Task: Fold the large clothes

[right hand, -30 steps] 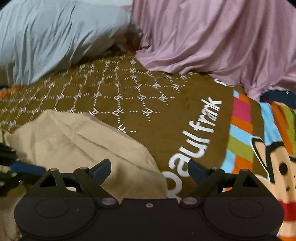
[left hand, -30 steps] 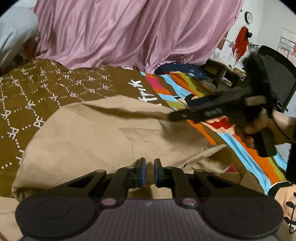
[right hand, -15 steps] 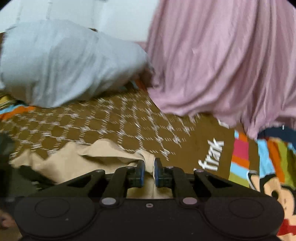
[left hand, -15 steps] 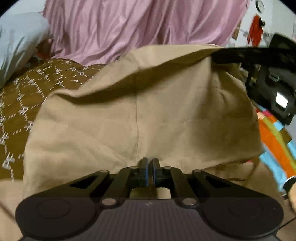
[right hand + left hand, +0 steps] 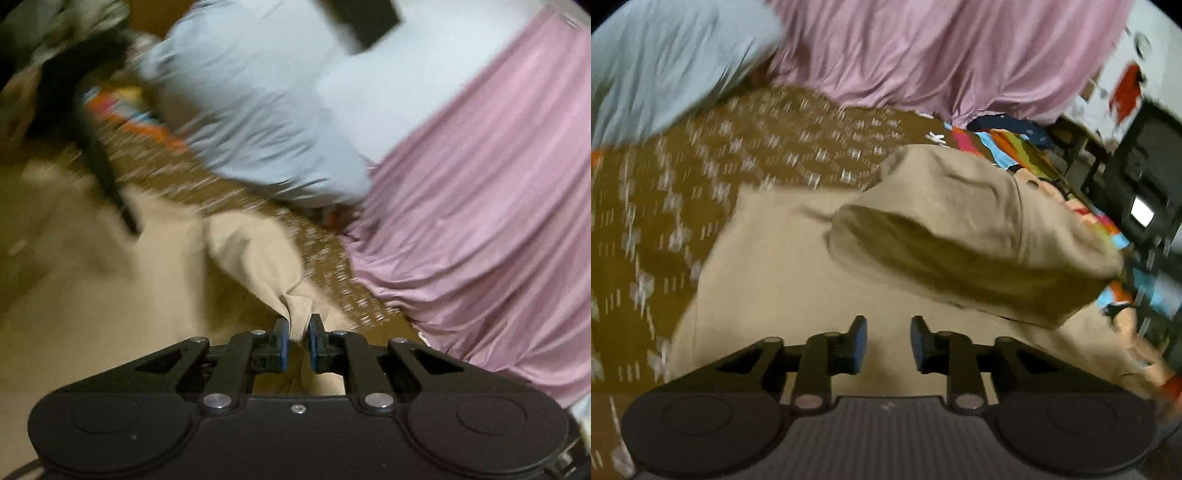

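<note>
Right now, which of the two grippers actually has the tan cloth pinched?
The right gripper: a tuft of the tan garment sits between its nearly closed blue pads. The left gripper is open over the cloth, gripping nothing.

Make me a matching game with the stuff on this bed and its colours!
Things:
1. garment
2. draped sheet
3. pillow
4. gripper pads

Colours:
A. blue
B. pink
C. tan
D. pale grey-blue

Pairs: 1-C, 2-B, 3-D, 4-A. The right gripper pinches a tan garment fold; the left gripper is open.
</note>
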